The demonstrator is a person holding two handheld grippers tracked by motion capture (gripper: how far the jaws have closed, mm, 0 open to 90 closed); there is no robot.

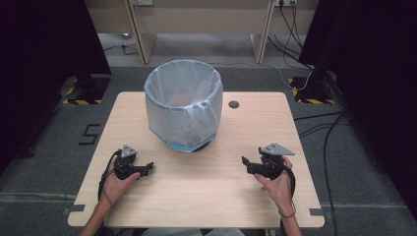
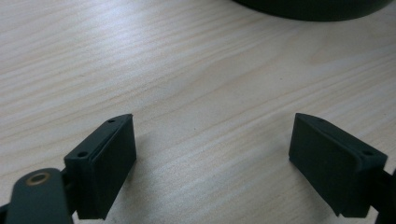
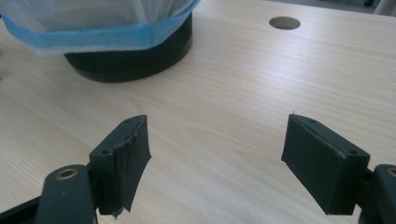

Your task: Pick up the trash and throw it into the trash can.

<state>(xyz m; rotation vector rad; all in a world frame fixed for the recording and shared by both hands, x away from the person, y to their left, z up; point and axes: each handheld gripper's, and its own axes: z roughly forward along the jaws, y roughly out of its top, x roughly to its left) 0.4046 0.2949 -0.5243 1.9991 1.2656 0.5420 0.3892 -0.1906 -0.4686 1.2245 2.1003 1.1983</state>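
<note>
Pale wood-grain table (image 1: 196,191). Black bin (image 3: 135,58), translucent white liner (image 1: 183,101) with blue hem band. Black left gripper (image 1: 147,168), black right gripper (image 1: 244,162), grey top plates. Yellow-black hazard stripes (image 1: 81,102) on floor.

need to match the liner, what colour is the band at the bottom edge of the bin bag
Blue band on a whitish see-through bag; clearest in the right gripper view.

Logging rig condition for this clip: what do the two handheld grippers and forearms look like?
Both are black two-jaw grippers, the left gripper and right gripper, each topped by a grey three-cornered plate with a black cable trailing. The jaws are flat and rectangular. The right gripper's pad has torn, frayed edges. Forearms are sleeveless.
</note>
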